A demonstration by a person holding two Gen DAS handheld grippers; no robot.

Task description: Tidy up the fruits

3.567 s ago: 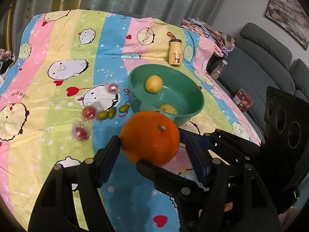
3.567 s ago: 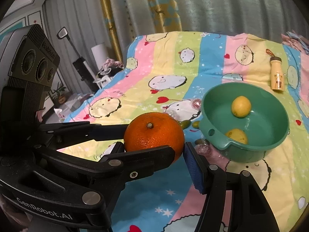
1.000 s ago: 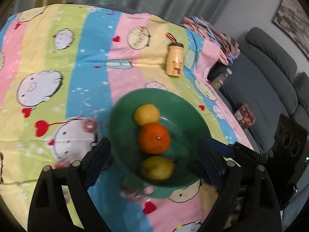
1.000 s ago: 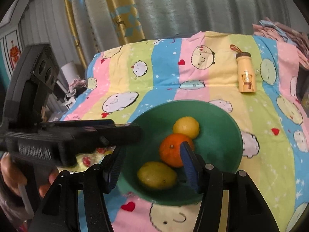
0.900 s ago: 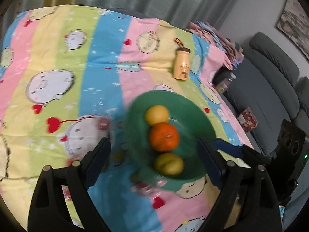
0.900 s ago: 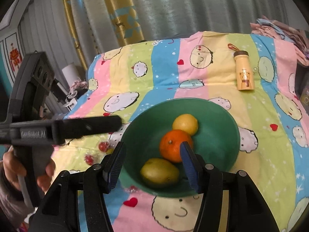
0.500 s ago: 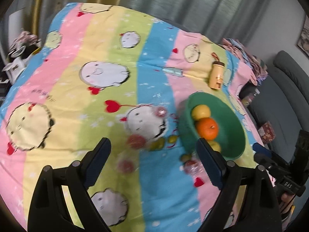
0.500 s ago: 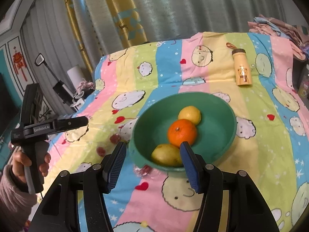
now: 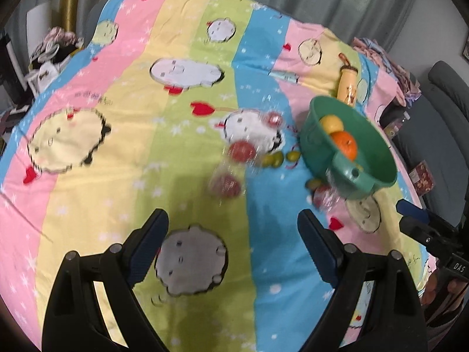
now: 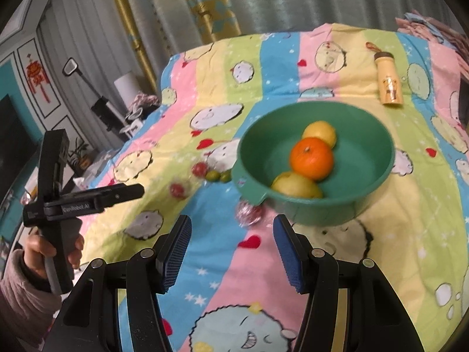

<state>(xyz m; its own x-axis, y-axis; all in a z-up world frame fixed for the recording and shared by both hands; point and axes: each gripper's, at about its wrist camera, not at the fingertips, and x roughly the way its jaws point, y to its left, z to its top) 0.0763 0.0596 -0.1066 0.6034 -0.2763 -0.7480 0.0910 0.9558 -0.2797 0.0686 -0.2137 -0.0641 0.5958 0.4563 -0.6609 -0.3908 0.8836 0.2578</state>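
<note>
A green bowl (image 10: 378,158) (image 9: 378,173) holds an orange (image 10: 311,158) (image 9: 344,144), a yellow lemon (image 10: 321,132) (image 9: 331,123) and a yellow-green fruit (image 10: 296,187). On the striped cloth left of the bowl lie red fruits in clear wrap (image 9: 241,151) (image 9: 225,185) (image 9: 274,118) and small green fruits (image 9: 274,160) (image 10: 217,176). Another wrapped red fruit (image 10: 249,213) (image 9: 322,196) sits at the bowl's near side. My left gripper (image 9: 233,228) (image 10: 140,190) is open and empty above the cloth, short of the red fruits. My right gripper (image 10: 231,243) is open and empty, near the bowl.
A yellow bottle (image 10: 388,88) (image 9: 347,83) stands behind the bowl. A grey sofa (image 9: 439,123) lies beyond the table's right edge. Curtains (image 10: 205,6) hang behind, and clutter (image 10: 137,108) sits off the far left corner. A hand (image 10: 38,246) holds the left gripper.
The orange left the left gripper and now lies in the bowl. The left gripper swung left, away from the bowl toward the red fruits. The right gripper drew back a little.
</note>
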